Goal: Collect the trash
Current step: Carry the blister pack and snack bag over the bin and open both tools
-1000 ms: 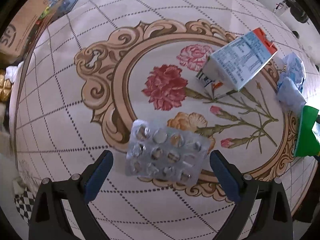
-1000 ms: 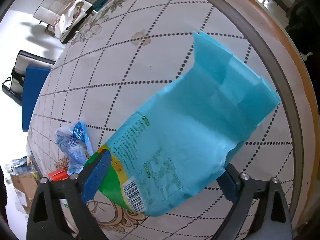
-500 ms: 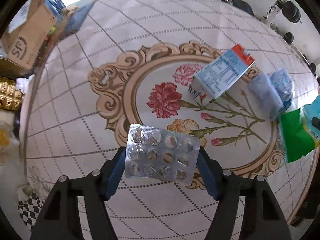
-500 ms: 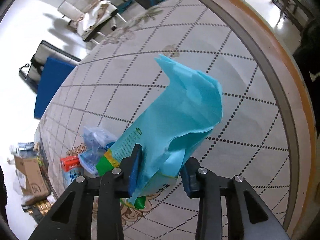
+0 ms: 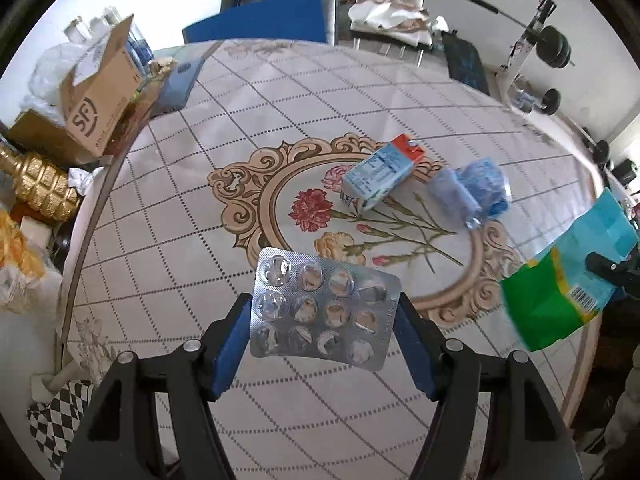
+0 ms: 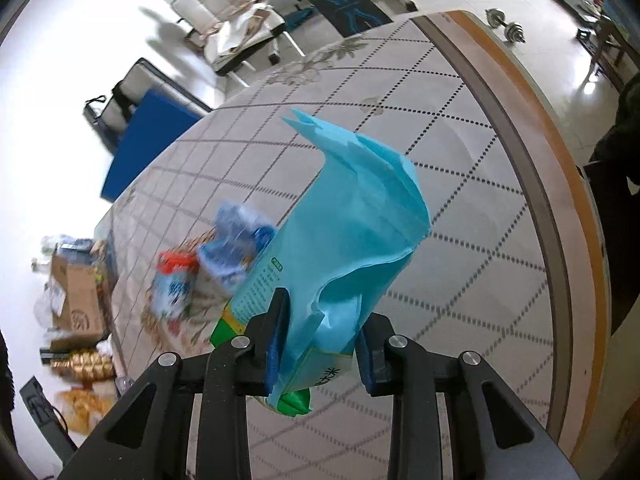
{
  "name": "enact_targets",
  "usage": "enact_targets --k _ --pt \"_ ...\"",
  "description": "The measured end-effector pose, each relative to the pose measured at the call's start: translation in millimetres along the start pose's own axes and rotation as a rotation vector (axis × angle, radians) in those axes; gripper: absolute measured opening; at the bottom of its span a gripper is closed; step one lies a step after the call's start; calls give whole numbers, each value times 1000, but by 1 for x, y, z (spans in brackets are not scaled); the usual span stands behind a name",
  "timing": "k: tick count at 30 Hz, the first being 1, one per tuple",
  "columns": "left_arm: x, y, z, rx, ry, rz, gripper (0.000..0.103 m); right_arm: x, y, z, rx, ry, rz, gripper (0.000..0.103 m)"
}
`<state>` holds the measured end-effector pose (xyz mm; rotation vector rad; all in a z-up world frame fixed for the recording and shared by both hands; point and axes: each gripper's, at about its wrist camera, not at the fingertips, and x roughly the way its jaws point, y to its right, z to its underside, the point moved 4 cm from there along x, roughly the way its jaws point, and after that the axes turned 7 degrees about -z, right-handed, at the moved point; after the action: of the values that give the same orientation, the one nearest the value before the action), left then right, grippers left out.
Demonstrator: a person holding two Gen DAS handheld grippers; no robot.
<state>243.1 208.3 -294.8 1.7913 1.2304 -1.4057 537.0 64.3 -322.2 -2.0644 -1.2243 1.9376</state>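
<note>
My left gripper (image 5: 322, 340) is shut on a silver blister pack (image 5: 324, 310) and holds it above the round patterned table (image 5: 280, 116). My right gripper (image 6: 320, 350) is shut on a blue and green plastic bag (image 6: 344, 236), lifted off the table; the bag also shows at the right in the left wrist view (image 5: 568, 276). A small milk carton (image 5: 378, 174) with a red end lies on its side near the table's middle. A crumpled blue wrapper (image 5: 472, 194) lies just right of it. Both show blurred in the right wrist view, carton (image 6: 172, 288) and wrapper (image 6: 236, 244).
A cardboard box (image 5: 98, 98) and a gold bottle (image 5: 38, 184) stand beyond the table's left edge. A blue board (image 5: 264, 20), chairs and a weight rack (image 5: 536, 48) stand on the floor behind. The table's orange rim (image 6: 560, 176) runs along the right.
Both grippers closed, the left on the blister pack, the right on the bag, and both rose away from the table with them.
</note>
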Motion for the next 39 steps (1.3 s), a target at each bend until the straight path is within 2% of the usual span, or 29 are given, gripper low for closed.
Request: enact_targets --k 4,9,16,21,26,30,34,39 --pt "-20 -17 22 -1 39 18 66 -27 -12 35 -39 14 -26 32" --pt "-53 -41 73 10 84 37 66 -60 -20 97 -60 41 -59 31" --pt "-84 -73 165 37 98 59 66 -106 -17 219 -66 67 -91 31" --pt "-84 -92 228 29 54 76 66 -112 -2 310 -54 10 -91 31" --pt "-58 -105 295 6 -34 75 66 -87 28 390 -60 -115 -52 31" --pt "-17 -114 345 -42 -140 72 66 -48 64 445 -55 -235 -2 31" --pt "46 -116 385 -77 -251 61 66 8 110 493 -21 -349 35 31" --pt "130 -113 418 -122 -340 81 66 91 165 537 24 -447 61 31"
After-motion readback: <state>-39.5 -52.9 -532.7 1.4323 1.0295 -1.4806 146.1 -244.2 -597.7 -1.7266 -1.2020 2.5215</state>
